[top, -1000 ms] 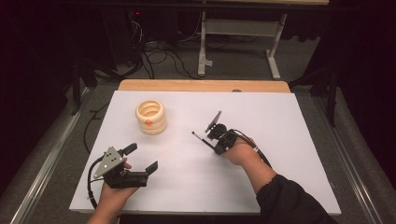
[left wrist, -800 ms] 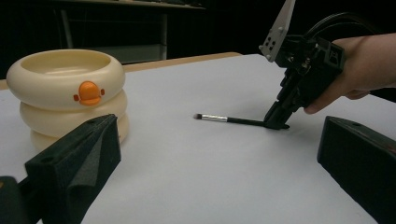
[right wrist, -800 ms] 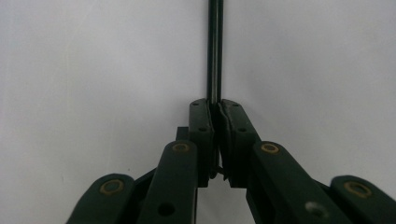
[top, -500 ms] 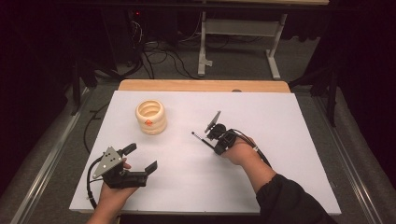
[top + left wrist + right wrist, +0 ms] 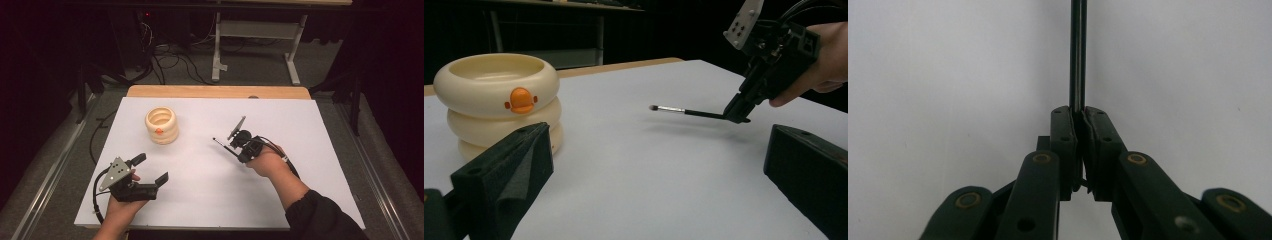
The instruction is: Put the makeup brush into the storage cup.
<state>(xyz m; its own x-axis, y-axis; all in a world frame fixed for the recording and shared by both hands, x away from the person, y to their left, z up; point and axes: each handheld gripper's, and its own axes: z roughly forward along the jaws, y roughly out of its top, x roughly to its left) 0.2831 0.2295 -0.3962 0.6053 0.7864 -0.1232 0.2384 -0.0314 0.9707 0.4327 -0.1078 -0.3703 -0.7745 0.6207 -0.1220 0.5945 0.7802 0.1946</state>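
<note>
A cream ringed holder with an orange duck bill stands at the table's back left, also in the left gripper view. My right gripper is shut on the handle of a thin black brush near mid-table. The brush hangs level just above the table, its tip toward the holder, with its shadow beneath it and the right gripper at its handle end. In the right gripper view the brush's handle runs straight out from the closed pads of my right gripper. My left gripper rests open near the front left, nothing between its fingers.
The white table top sits on a wooden board that shows along the far edge. Cables and a metal stand lie on the floor beyond. A cable loops from the left gripper at the table's front left.
My right gripper has risen a little and shifted slightly right, with the brush still in it. The left gripper and the holder have stayed put.
</note>
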